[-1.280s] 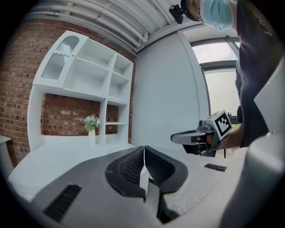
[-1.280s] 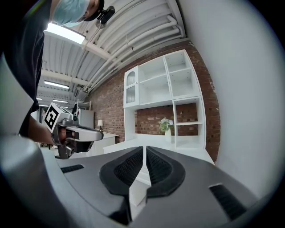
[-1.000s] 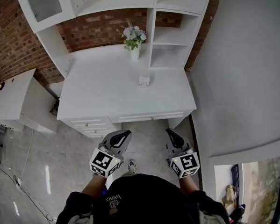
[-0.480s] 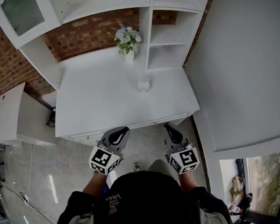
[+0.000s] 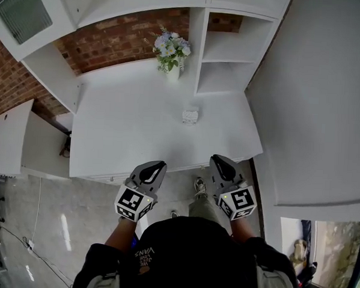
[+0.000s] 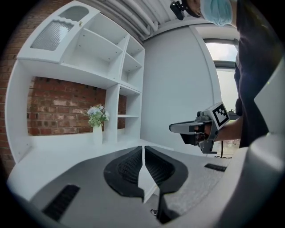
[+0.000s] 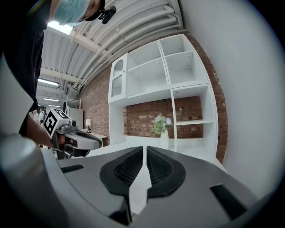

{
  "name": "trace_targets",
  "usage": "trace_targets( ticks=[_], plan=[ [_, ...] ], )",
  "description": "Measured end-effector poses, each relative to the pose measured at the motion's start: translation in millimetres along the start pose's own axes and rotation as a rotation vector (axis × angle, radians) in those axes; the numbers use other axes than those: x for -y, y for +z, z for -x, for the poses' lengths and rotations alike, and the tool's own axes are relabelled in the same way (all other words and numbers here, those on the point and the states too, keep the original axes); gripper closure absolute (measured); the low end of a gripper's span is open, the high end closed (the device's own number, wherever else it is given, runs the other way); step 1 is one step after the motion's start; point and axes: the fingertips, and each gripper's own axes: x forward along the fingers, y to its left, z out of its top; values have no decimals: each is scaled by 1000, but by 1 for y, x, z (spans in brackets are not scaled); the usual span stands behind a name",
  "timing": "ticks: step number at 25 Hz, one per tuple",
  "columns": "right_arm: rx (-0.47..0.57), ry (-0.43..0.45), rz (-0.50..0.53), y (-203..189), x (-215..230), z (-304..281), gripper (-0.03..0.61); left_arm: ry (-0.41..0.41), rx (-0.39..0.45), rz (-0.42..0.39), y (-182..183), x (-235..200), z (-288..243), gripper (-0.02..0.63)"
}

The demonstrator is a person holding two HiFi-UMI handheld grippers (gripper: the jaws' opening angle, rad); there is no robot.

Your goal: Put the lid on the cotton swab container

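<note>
**Both grippers empty at the desk's front edge**
The left gripper (image 5: pixel 158 167) and right gripper (image 5: pixel 218 161) have their jaws pressed together on nothing. The container (image 5: pixel 190 115) sits right of the desk's (image 5: pixel 121 125) centre, well apart from both; its lid is too small to tell. Best to open the jaws before reaching. The desk is bare around it, with a vase (image 5: pixel 173 69) at the back edge.

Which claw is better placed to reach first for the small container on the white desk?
Right, but only slightly. The right claw sits a little nearer the small container than the left claw. Both are shut, empty and near the desk edge.
</note>
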Motion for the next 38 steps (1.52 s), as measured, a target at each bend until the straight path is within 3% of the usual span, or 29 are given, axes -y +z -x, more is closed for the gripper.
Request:
trace_targets(
  ticks=[12, 19, 38],
  plan=[
    [-97, 132, 45, -4, 76, -71, 577, 92, -15, 58, 12, -45, -88, 607],
    [-86, 197, 50, -5, 107, -108, 577, 149, -41, 77, 6, -63, -126, 606],
    [-158, 402, 91, -30, 128, -187, 518, 280, -118, 160, -34, -90, -166, 603]
  ],
)
